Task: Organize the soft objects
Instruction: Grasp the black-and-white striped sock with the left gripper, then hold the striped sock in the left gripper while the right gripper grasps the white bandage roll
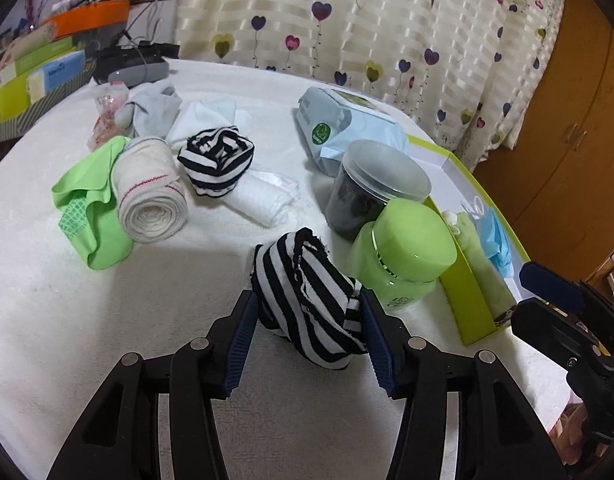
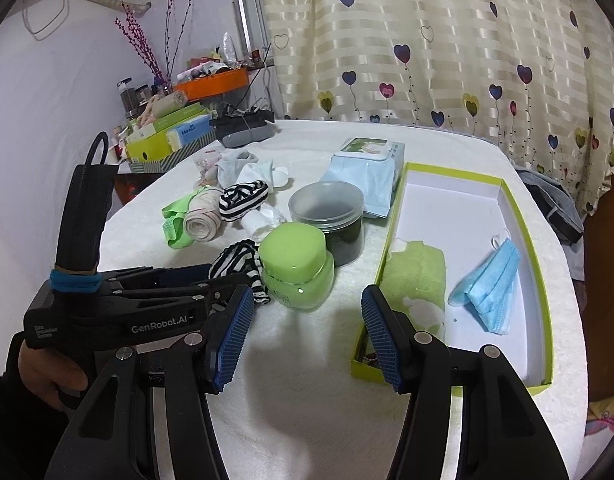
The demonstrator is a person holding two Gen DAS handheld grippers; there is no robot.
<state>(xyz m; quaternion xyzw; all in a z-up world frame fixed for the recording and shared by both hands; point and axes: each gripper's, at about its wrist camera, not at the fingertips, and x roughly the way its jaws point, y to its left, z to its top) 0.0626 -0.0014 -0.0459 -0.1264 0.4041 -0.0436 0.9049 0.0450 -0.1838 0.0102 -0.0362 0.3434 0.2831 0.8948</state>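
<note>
Status as I read it: my left gripper (image 1: 307,328) stands wide, jaws either side of a black-and-white striped sock bundle (image 1: 307,300) on the white table (image 1: 67,300); I cannot tell whether the pads touch the fabric. The bundle lies just beside a green jar (image 1: 403,256). My right gripper (image 2: 307,336) is also wide and empty, hovering over bare tabletop near the green-rimmed box (image 2: 543,280), which contains a blue face mask (image 2: 489,284) and a green cloth (image 2: 417,276).
</note>
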